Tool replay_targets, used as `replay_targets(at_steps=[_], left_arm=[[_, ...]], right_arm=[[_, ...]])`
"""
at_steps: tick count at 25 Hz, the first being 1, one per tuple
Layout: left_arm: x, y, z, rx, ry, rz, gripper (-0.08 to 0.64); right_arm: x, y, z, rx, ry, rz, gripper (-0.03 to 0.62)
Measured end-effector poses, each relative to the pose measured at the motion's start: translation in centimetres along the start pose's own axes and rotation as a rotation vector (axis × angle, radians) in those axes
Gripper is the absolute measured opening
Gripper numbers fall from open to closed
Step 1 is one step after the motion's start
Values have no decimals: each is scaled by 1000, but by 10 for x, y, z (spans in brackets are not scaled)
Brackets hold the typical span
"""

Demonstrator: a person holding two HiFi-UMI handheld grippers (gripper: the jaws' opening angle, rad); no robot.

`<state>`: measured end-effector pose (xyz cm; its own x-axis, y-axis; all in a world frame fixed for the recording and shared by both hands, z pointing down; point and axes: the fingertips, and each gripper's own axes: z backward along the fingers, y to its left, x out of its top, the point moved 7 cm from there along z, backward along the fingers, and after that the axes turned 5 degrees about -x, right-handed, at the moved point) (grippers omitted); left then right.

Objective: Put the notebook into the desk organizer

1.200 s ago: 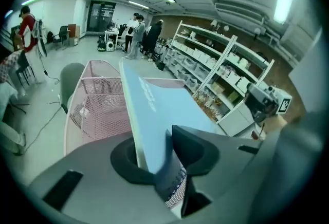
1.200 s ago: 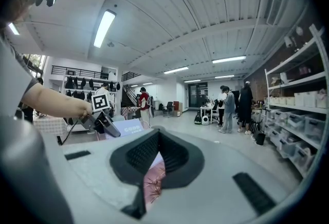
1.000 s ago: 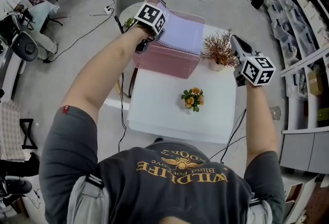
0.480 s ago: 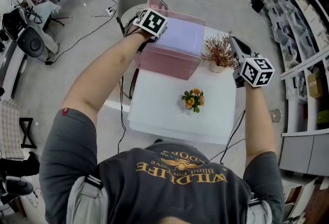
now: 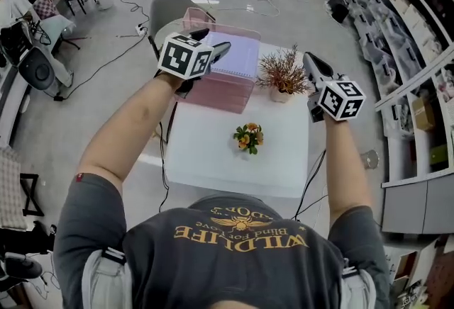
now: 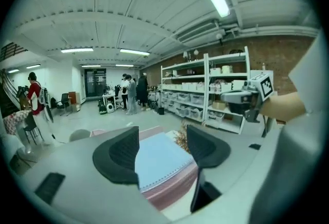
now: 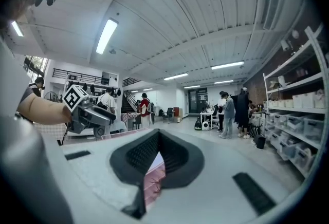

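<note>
A pale blue spiral notebook [image 5: 237,56] [image 6: 159,161] lies slanted in the top of the pink translucent desk organizer [image 5: 216,91] [image 6: 172,192], at the far left of the white table [image 5: 213,155]. My left gripper [image 5: 211,43] [image 6: 163,145] hovers at the notebook's near left edge. Its jaws stand apart and are closing, with nothing between them. My right gripper [image 5: 309,59] [image 7: 158,138] is held up over the table's right side, shut and empty. A strip of the pink organizer [image 7: 153,184] shows below its pads.
A dried twig plant in a white pot [image 5: 282,74] stands just right of the organizer. A small bunch of orange flowers [image 5: 247,137] sits mid-table. A grey chair [image 5: 167,6] is behind the organizer. Shelving [image 5: 418,52] lines the right wall. People stand far back.
My left gripper opened off the notebook's edge and drew back toward me, leaving the notebook resting in the organizer. The right gripper stayed put.
</note>
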<state>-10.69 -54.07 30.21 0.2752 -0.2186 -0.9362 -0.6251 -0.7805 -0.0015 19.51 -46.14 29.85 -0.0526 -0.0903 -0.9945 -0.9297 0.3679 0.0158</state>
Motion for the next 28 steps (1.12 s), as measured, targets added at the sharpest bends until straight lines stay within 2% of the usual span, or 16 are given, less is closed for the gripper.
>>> replay_targets(at_steps=[7,13,18,23,28], left_arm=[[8,-99,36,-102,-202,24,197],[-15,-178,55,-134,-324,86,125],[-38,-240,62,-105,-395,92,3],[-58,-270,73,-108,-443,136,2],[-70,-268,75,-90,-412,153,0]], right_arm=[[11,-18,70,-2,-46,-6,0],[-1,-35,151,-1,-52,-22,0],[-26,-50,216,-5,-46,-62,0],[-51,-51,255,4,-47,-96,0],[-67,-57,267,-20,-34,-110,0]])
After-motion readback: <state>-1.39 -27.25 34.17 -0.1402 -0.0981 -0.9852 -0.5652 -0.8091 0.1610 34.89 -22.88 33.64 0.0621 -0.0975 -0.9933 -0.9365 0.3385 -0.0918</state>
